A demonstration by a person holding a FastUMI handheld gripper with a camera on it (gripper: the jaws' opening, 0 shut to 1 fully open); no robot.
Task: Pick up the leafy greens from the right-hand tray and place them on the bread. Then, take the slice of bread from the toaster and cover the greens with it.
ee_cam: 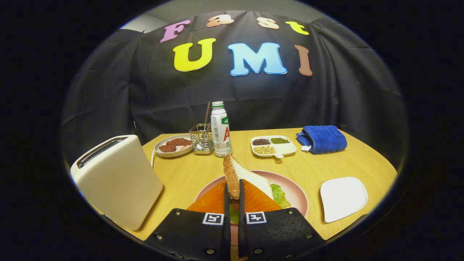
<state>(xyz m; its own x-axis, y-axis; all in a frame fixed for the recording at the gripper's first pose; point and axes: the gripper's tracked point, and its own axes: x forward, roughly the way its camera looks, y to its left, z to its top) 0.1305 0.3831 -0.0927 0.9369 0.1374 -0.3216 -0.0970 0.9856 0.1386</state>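
My gripper (232,194) is shut on a slice of bread (239,175), held on edge with its brown crust towards me and its white face turned right. The slice hangs just above a pink plate (295,192). On the plate lie an orange layer (214,203) and leafy greens (279,194), partly hidden behind my fingers. The cream toaster (116,179) stands to the left of the plate, its slot on top. A white square tray (342,197) lies to the right of the plate with nothing on it.
At the back of the wooden table (181,174) stand a plate of red meat (174,145), a wire utensil holder (201,138), a white bottle (220,129), a divided dish of beans (272,145) and a folded blue towel (322,139).
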